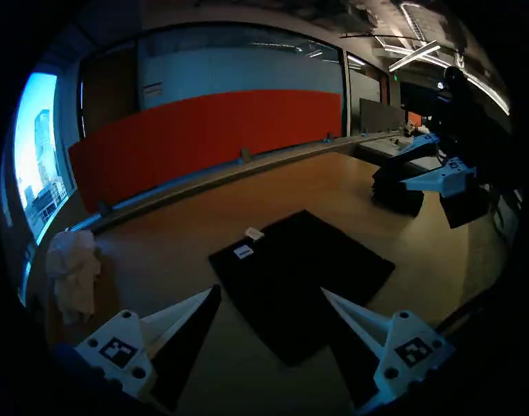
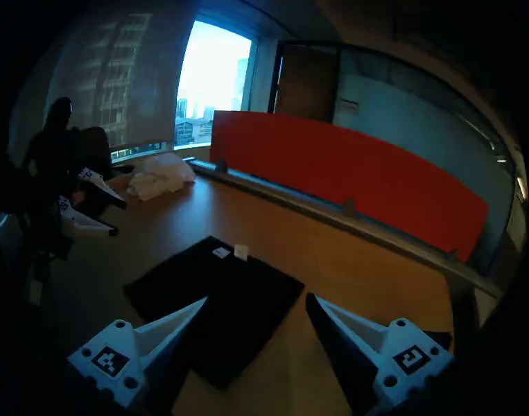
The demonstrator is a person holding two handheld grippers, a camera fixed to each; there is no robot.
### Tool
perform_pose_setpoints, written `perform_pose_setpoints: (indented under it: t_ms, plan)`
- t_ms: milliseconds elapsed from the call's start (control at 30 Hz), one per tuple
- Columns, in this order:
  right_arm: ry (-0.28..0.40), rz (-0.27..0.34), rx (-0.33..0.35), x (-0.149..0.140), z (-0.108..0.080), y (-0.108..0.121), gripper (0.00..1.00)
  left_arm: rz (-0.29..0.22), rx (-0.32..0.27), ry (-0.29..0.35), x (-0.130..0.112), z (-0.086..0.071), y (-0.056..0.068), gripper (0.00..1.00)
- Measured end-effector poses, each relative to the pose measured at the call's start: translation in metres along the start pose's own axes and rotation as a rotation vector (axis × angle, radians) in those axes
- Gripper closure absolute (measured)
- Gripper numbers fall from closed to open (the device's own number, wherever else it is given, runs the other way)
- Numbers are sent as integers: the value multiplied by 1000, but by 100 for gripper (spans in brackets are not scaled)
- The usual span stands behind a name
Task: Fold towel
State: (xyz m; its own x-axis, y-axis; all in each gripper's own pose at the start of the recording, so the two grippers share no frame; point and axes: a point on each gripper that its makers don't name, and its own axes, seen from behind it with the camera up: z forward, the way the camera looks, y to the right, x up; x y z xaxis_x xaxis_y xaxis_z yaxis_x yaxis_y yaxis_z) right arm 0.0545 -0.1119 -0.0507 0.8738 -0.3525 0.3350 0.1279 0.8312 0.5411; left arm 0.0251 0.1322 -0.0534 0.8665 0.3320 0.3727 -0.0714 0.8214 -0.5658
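Observation:
A black towel lies flat on the wooden table, with small white tags near its far corner. My left gripper hovers open just above the towel's near edge, nothing between its fingers. Across the table, the right gripper is held beyond the towel's far right side. In the right gripper view, the same towel spreads below my right gripper, which is open and empty. The left gripper appears at the left, held by a person in dark clothing.
A crumpled white cloth pile sits at the table's left end, near the window. A red partition with a metal rail runs along the table's far edge. Bare wood surrounds the towel.

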Motion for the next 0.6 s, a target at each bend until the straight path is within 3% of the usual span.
perform_pose_setpoints:
  t_ms: [300,600]
  plan:
    - [-72,-18,29,-41,16,-11,1,-8,-27,-69,-37,19,13,5]
    - [-141,-17,61,-80,28,-22,1,16,-63,-148,-75,33,25,4]
